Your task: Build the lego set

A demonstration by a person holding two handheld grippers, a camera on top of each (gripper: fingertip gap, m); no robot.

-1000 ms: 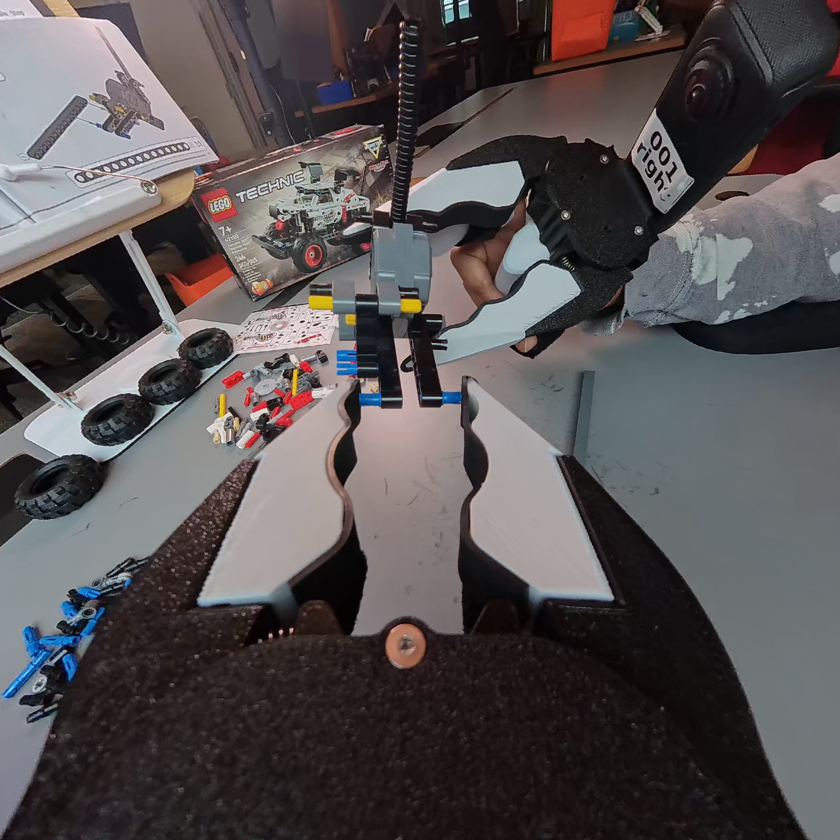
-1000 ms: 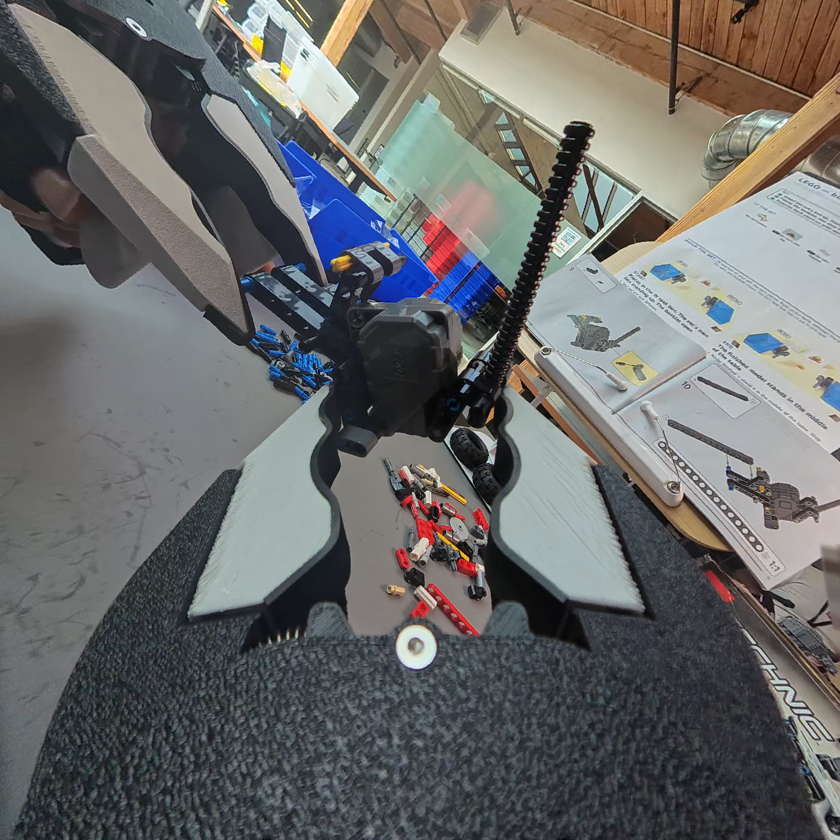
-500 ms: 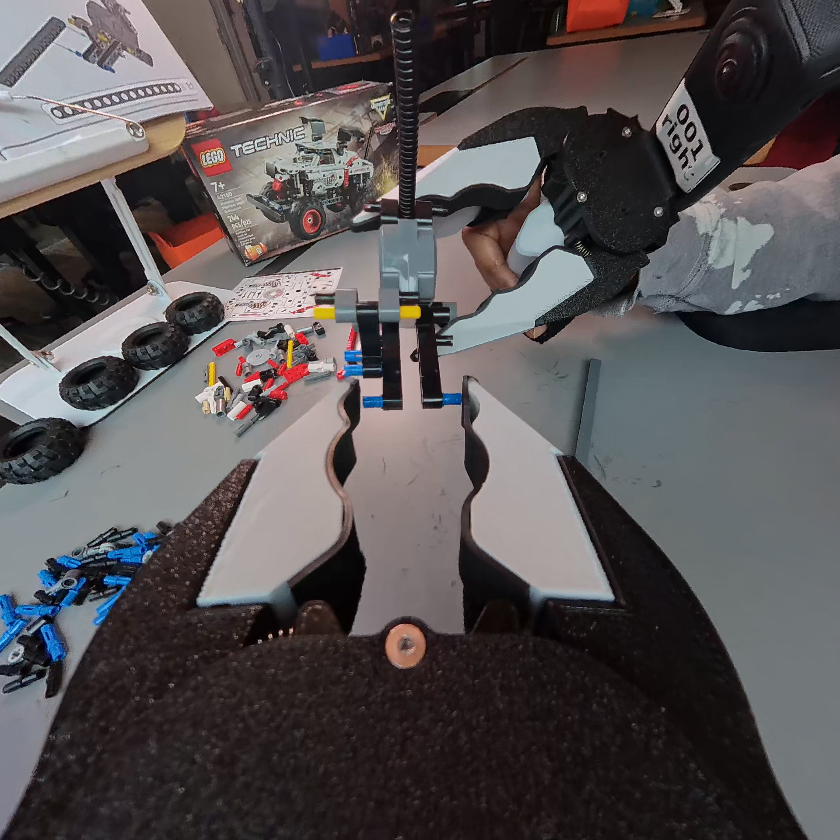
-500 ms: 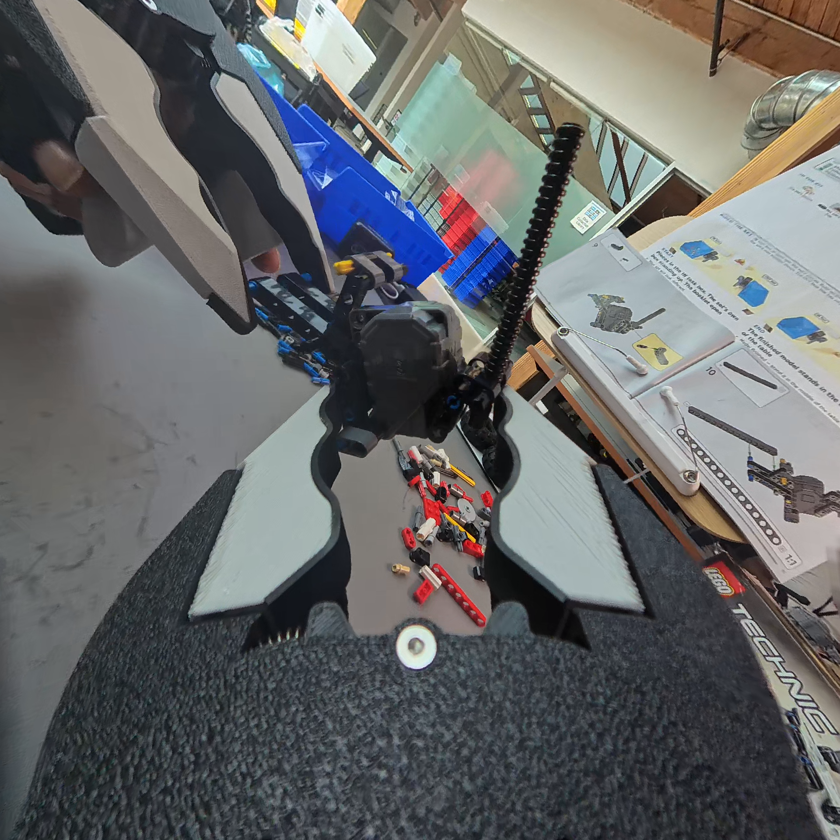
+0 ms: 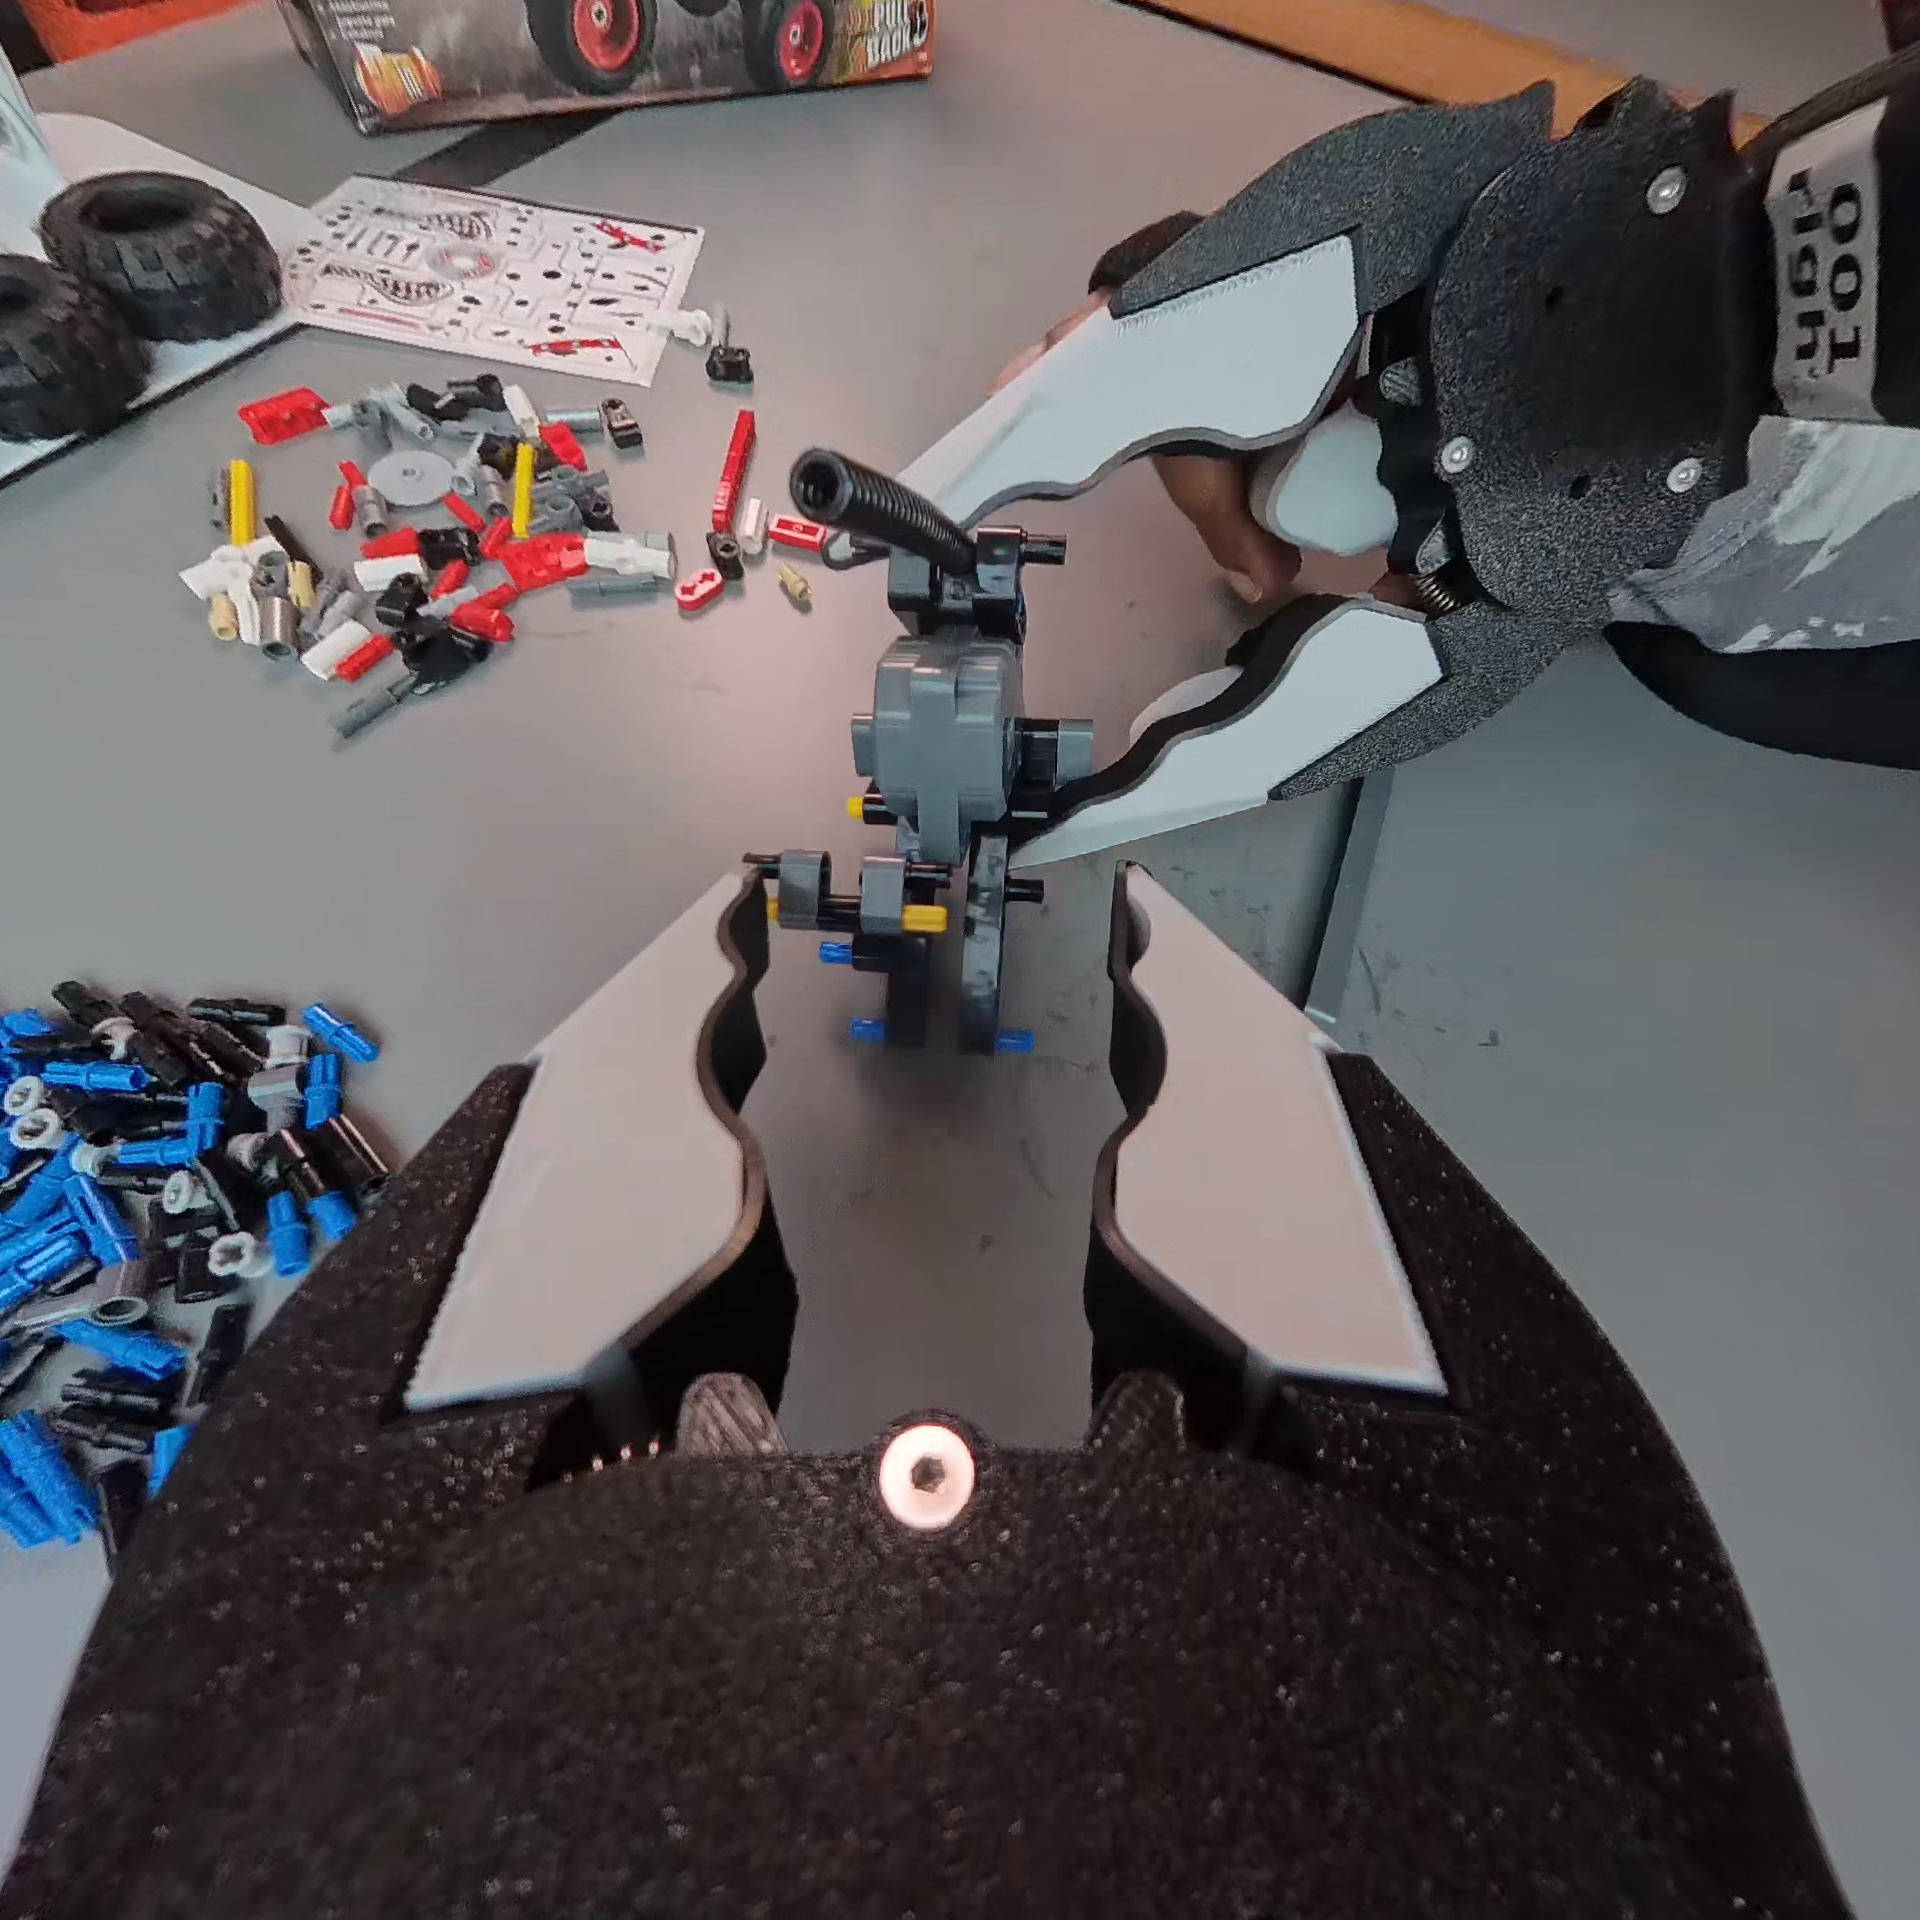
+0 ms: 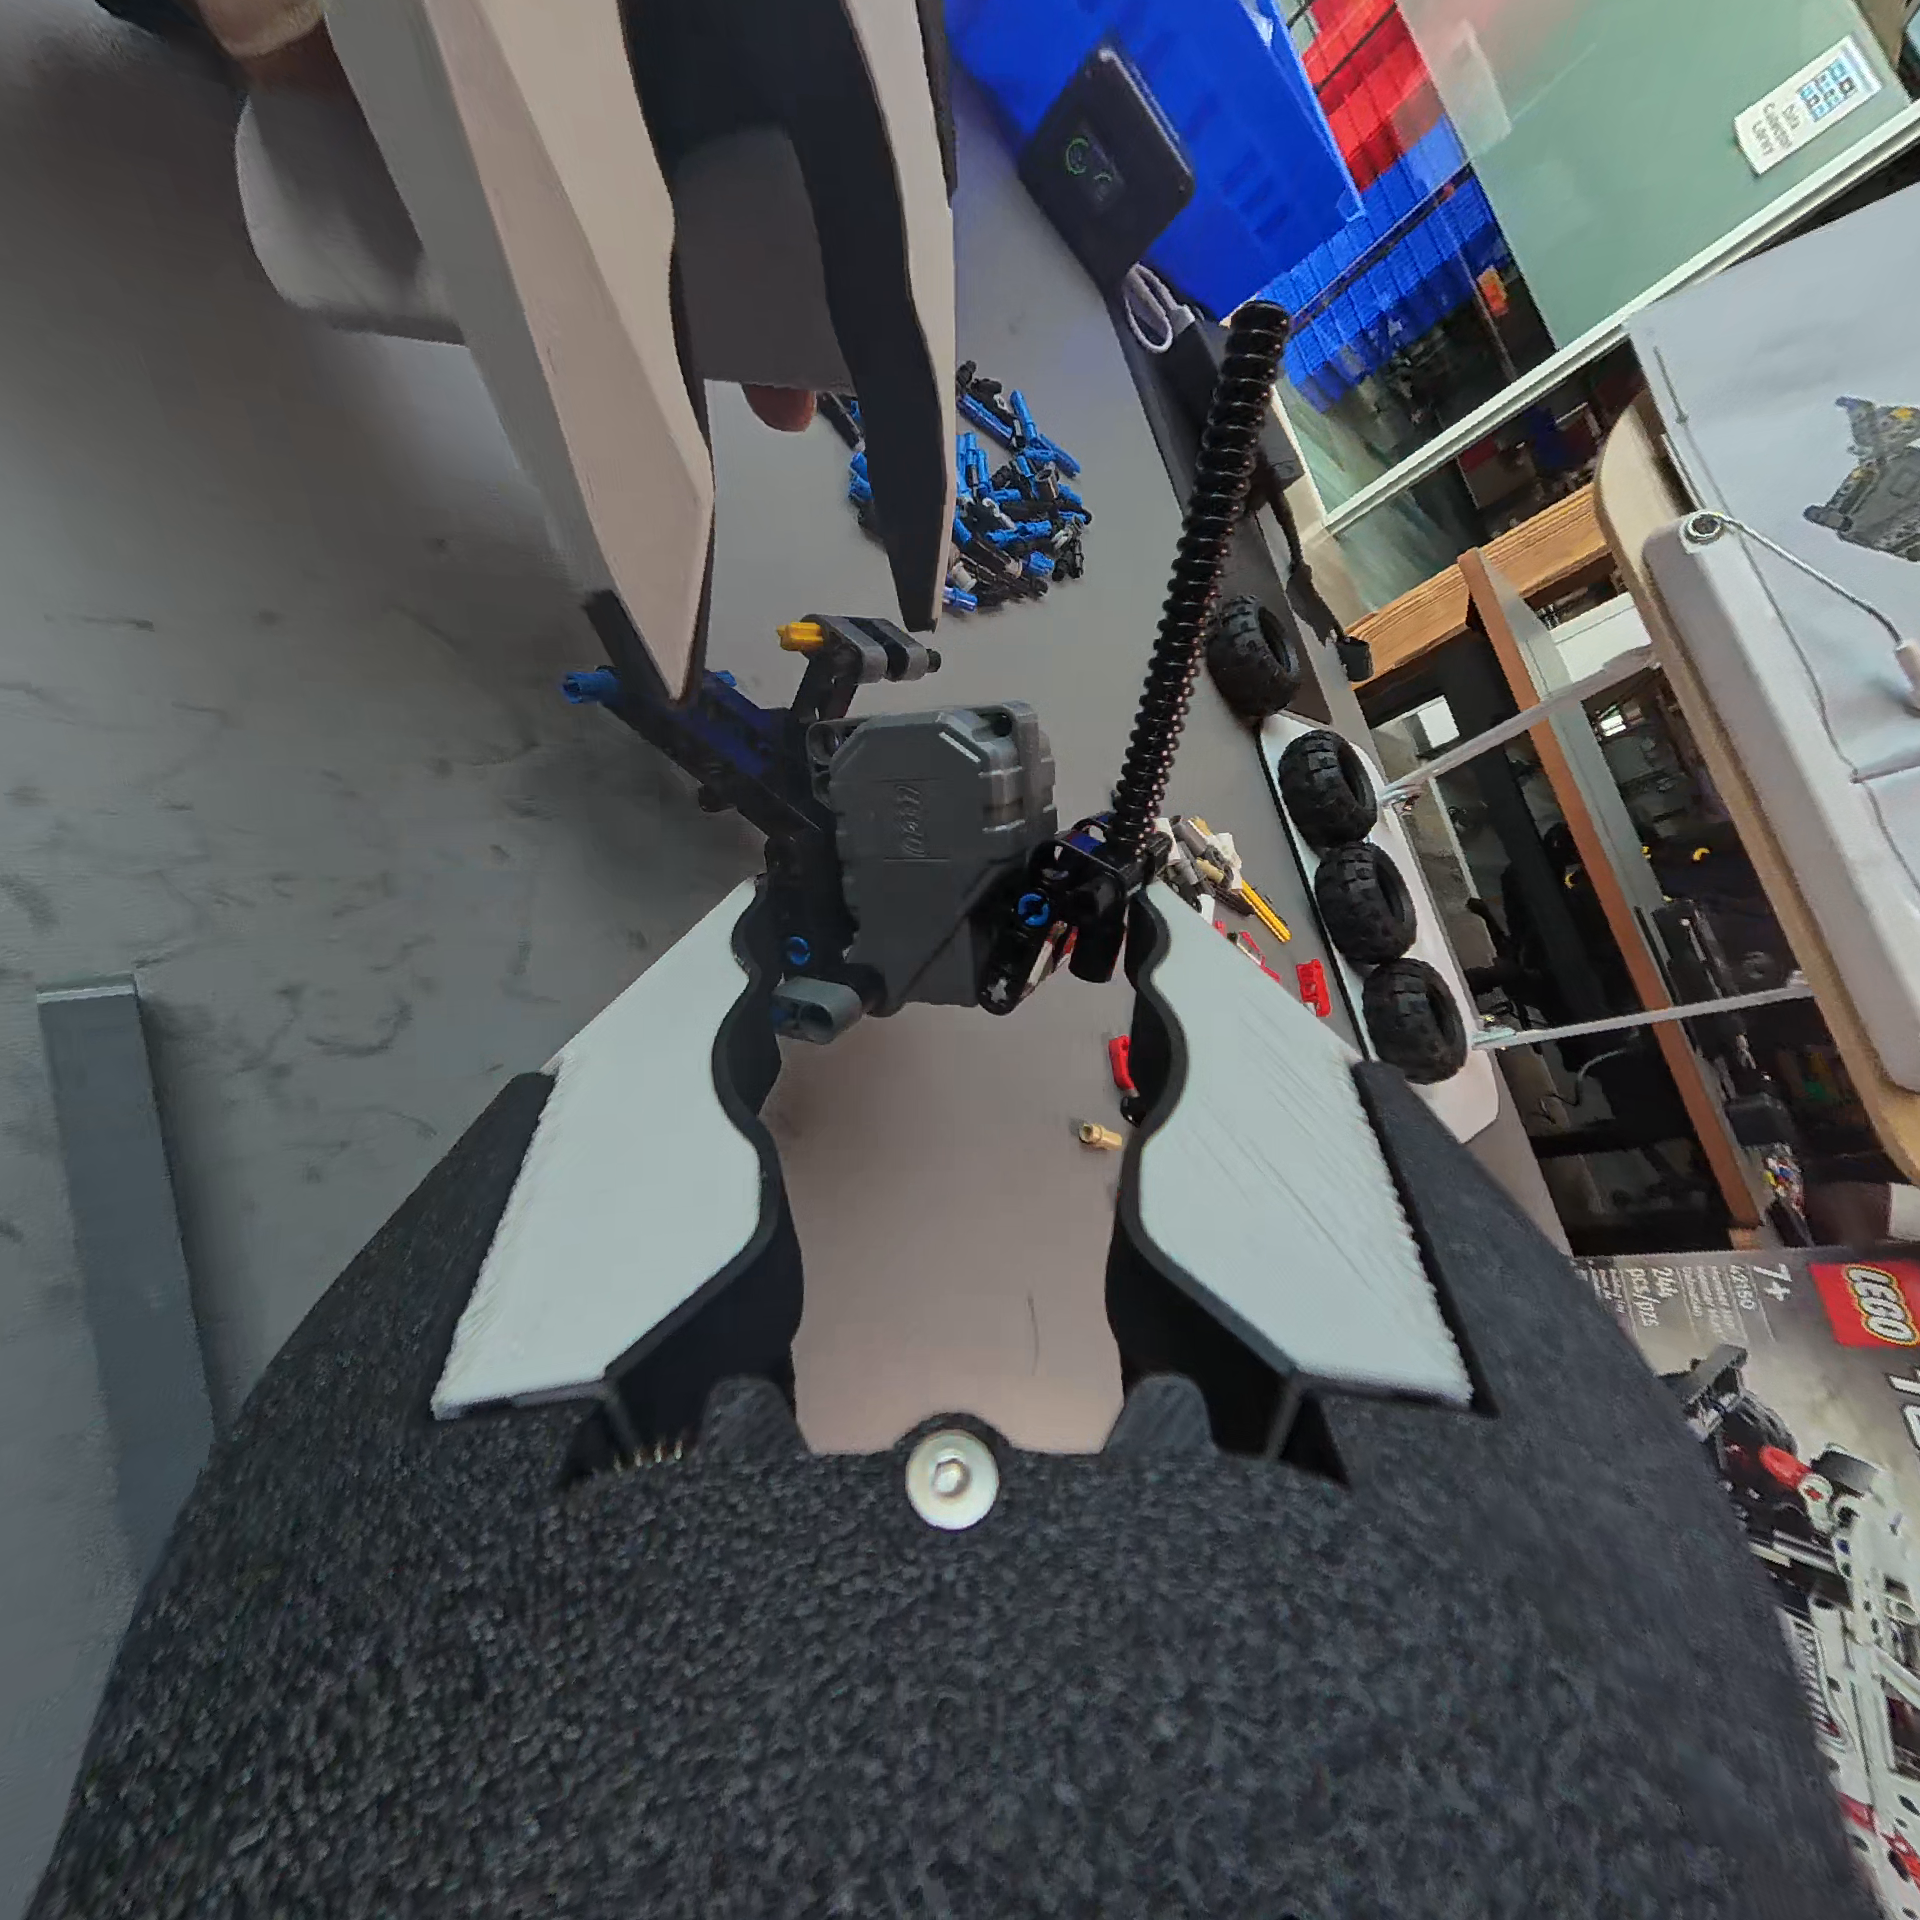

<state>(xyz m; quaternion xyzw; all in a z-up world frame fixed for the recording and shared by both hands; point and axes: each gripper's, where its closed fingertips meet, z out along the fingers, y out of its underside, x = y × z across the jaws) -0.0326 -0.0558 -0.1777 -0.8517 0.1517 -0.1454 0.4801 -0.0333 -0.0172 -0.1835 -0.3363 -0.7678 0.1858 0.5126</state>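
The partly built model [image 5: 940, 727] is a grey motor block on black beams with blue and yellow pins and a black ribbed hose [image 5: 883, 509]. My right gripper [image 6: 940, 909] is shut on the model [image 6: 935, 842], one finger on the beam side and one on the hose connector. It holds the model low over the grey table [image 5: 1610, 1039]. The hose [image 6: 1195, 582] sticks up and away. My left gripper [image 5: 935, 894] is open. Its fingers straddle the lower beam ends with a gap on both sides. The left fingers [image 6: 623, 416] hang over the model in the right wrist view.
A pile of mixed red, grey and yellow parts [image 5: 436, 551] lies left of the model. A pile of blue and black pins [image 5: 156, 1174] is nearer. A sticker sheet [image 5: 499, 270], several tyres [image 6: 1361, 904], the set's box [image 6: 1787, 1455] and a booklet stand [image 6: 1818, 468] line the table edge. My hands' fingertips stand some 5 cm from each other.
The right gripper has tipped the model over and lowered it toward the table, so the hose now leans toward the left camera. The left gripper now looks down from above, still open.
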